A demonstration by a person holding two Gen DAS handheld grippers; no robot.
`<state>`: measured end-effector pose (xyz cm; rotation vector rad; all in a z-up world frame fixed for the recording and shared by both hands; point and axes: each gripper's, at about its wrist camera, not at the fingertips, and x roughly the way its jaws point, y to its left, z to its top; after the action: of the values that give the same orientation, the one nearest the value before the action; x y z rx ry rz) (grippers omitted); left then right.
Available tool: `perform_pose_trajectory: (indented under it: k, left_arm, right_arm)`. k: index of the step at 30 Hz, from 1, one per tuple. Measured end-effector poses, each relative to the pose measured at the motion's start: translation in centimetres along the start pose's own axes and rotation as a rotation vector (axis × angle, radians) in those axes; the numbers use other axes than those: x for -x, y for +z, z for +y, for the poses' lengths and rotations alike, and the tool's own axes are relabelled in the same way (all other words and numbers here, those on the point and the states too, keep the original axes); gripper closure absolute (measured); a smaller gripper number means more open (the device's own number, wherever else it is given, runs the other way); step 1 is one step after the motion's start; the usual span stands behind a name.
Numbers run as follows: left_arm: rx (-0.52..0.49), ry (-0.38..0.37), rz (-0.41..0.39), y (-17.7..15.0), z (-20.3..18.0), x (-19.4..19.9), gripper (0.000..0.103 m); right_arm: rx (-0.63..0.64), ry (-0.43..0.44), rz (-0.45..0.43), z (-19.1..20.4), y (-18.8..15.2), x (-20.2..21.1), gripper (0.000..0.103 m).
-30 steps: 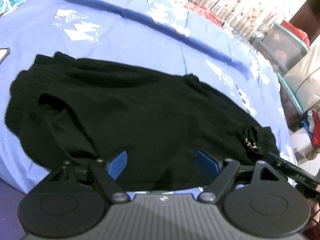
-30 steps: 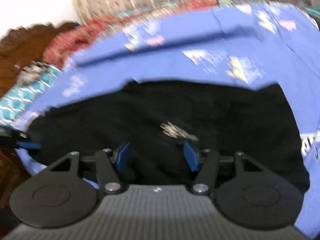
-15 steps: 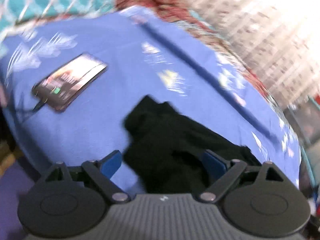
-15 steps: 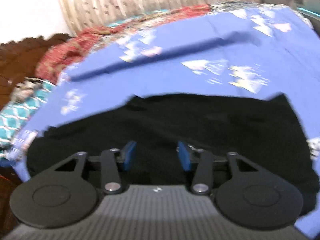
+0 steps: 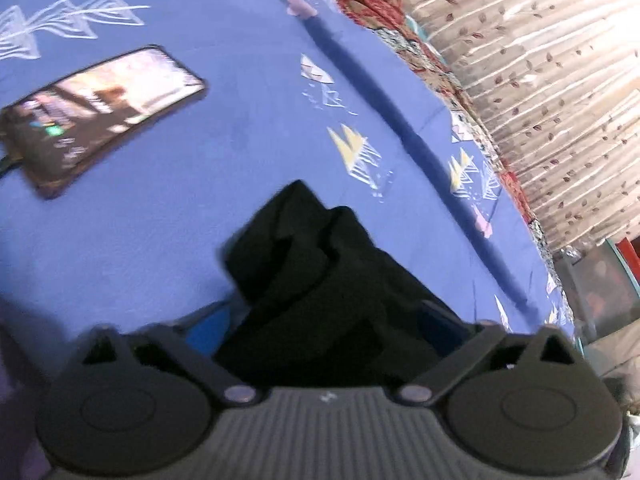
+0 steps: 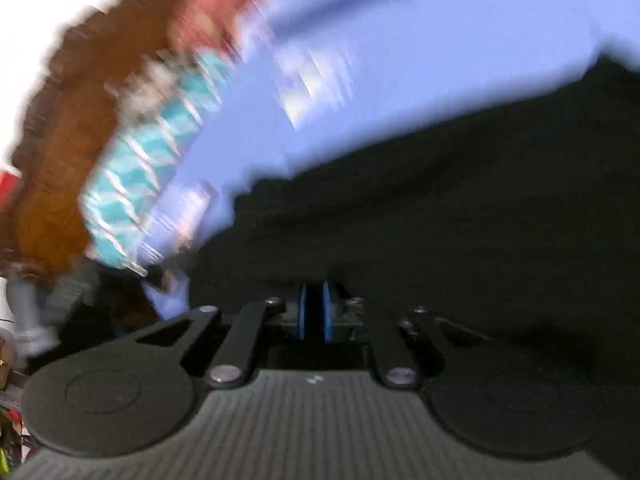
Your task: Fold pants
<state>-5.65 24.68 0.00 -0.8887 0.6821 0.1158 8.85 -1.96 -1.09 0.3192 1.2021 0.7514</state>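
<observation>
Pants [image 5: 320, 280]: black garment lying on the blue bedsheet [image 5: 168, 216] of the bed, bunched into soft overlapping folds at the end nearest the left tool
Left tool [image 5: 320, 332]: blue pads spread wide, a thick bunch of the black fabric lying between them; jaws have just been closing a little, but no press on the cloth can be seen
Right tool [image 6: 315, 312]: blue pads pressed together, having just been closing; picture heavily blurred, so whether any cloth is pinched between them cannot be told
Pants, right view [image 6: 460, 208]: broad dark sheet spreading ahead of the shut pads, its edge against the blue sheet; surface detail lost to blur
Step in hand (judgement): taking hold of two points of the garment ahead of a fold
Doing it well (judgement): left tool should close on the layers of one edge only, not the whole bunch; both holds should be level with each other so the fold line runs straight; lift low to avoid dragging the sheet
Phone [image 5: 100, 116]: lit screen, lying on the sheet well apart from the garment, to its far left
Curtain [image 5: 540, 80]: pale, leaf-patterned, beyond the far edge of the bed
</observation>
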Motion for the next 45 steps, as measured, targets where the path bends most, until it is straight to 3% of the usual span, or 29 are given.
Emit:
perform_pose_trajectory:
  k: [1, 3, 6, 10, 13, 18, 21, 22, 24, 26, 28, 30, 31, 32, 34, 37, 38, 39, 40, 45]
  left_arm:
    - [-0.011, 0.004, 0.033, -0.1, -0.5, -0.9, 0.059]
    - [0.001, -0.019, 0.063, -0.4, -0.8, -2.1, 0.067]
    - [-0.063, -0.043, 0.031, -0.7, -2.3, -1.4, 0.071]
    - [-0.203, -0.067, -0.007, -1.5, -5.9, 0.1, 0.072]
    - [-0.379, -0.082, -0.020, -3.1, -10.1, 0.8, 0.072]
    - [-0.657, -0.146, 0.021, -8.1, -17.6, -0.6, 0.072]
    - [-0.759, -0.161, 0.090, -12.0, -21.3, -2.9, 0.064]
    - [-0.790, -0.162, 0.118, -13.5, -22.3, -3.7, 0.052]
    - [-0.837, -0.182, 0.171, -15.5, -23.5, -4.4, 0.044]
    - [-0.878, -0.217, 0.172, -16.4, -24.2, -3.5, 0.028]
    - [-0.913, -0.244, 0.115, -16.3, -24.4, -1.6, 0.021]
    - [-0.885, -0.239, 0.074, -14.7, -23.5, 0.1, 0.021]
    - [-0.846, -0.224, 0.068, -13.8, -22.8, 0.4, 0.020]
    - [-0.796, -0.202, 0.064, -12.9, -21.6, 1.0, 0.021]
    - [-0.668, -0.135, 0.066, -10.8, -18.9, 1.5, 0.021]
    - [-0.487, -0.035, 0.102, -8.4, -14.9, 1.0, 0.025]
    - [-0.436, -0.023, 0.121, -8.0, -13.9, 0.8, 0.025]
    - [-0.388, -0.025, 0.142, -7.7, -13.0, 0.4, 0.025]
    - [-0.354, -0.029, 0.163, -7.6, -12.4, 0.0, 0.025]
    - [-0.355, -0.054, 0.240, -8.9, -13.2, -2.9, 0.023]
  right_arm:
    - [-0.018, 0.027, -0.038, -0.2, -0.3, -0.2, 0.103]
    - [-0.045, 0.032, -0.036, 0.0, -0.1, -0.1, 0.103]
    - [-0.046, 0.056, -0.022, -0.6, -0.2, 1.0, 0.102]
    - [-0.135, 0.138, -0.061, -2.1, -0.8, 2.0, 0.094]
    - [-0.163, 0.152, -0.149, -3.6, -1.5, 4.5, 0.094]
    - [-0.210, 0.077, -0.366, -7.4, -2.7, 11.8, 0.094]
    - [-0.278, 0.012, -0.465, -10.3, -4.4, 15.8, 0.093]
    - [-0.302, -0.009, -0.486, -11.1, -5.1, 16.5, 0.093]
    - [-0.359, -0.056, -0.523, -12.4, -6.6, 17.8, 0.090]
    - [-0.399, -0.043, -0.554, -13.3, -7.9, 18.7, 0.088]
    - [-0.403, -0.015, -0.570, -13.0, -8.7, 18.8, 0.088]
    - [-0.391, 0.012, -0.578, -12.9, -9.0, 18.9, 0.077]
    - [-0.381, 0.029, -0.577, -13.0, -9.1, 19.2, 0.065]
    - [-0.365, 0.039, -0.576, -12.4, -8.9, 18.7, 0.053]
    - [-0.309, 0.028, -0.565, -12.2, -8.6, 18.8, 0.044]
    - [-0.214, -0.048, -0.533, -10.8, -7.3, 17.0, 0.046]
    - [-0.174, -0.113, -0.496, -10.4, -7.0, 15.9, 0.055]
    - [-0.112, -0.235, -0.438, -10.1, -6.8, 14.7, 0.062]
    - [-0.060, -0.289, -0.416, -10.2, -7.0, 13.7, 0.064]
    - [-0.099, -0.246, -0.446, -10.5, -6.7, 15.8, 0.061]
